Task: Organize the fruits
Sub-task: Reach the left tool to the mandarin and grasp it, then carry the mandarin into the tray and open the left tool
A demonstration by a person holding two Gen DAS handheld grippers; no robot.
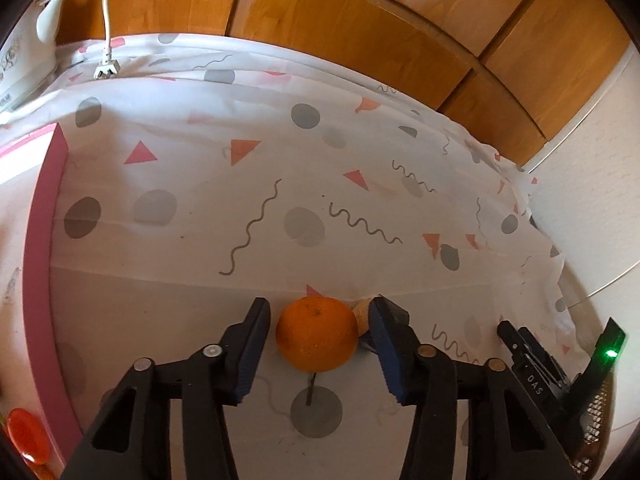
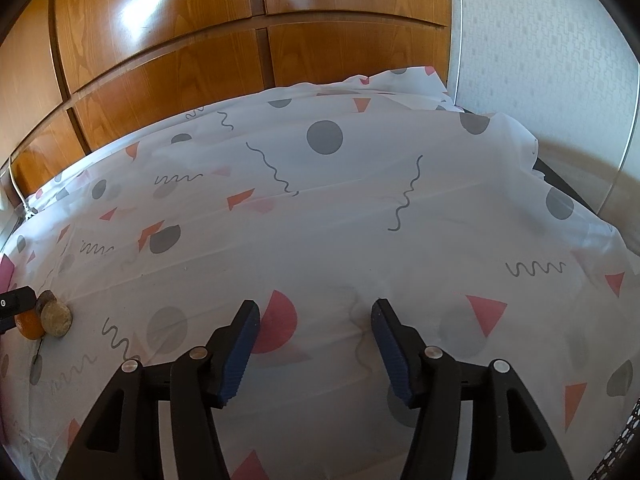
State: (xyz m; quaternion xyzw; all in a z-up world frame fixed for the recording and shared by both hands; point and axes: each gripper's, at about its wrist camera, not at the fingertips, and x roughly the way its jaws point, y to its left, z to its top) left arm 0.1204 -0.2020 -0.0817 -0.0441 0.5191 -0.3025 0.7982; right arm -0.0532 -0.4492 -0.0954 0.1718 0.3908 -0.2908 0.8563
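An orange rests on the patterned tablecloth, between the fingers of my left gripper. A narrow gap shows on each side of the fruit, so the pads are not pressing on it. A tan-brown round fruit lies just behind the orange, partly hidden by the right finger. In the right wrist view the orange and the brown fruit sit at the far left, beside a black finger of the left gripper. My right gripper is open over bare cloth, with nothing between its fingers.
A pink box wall runs down the left, with a red object at its near end. A white appliance and its plug lie at the back left. Wooden cabinet doors stand behind the table. A mesh basket rim shows at the lower right.
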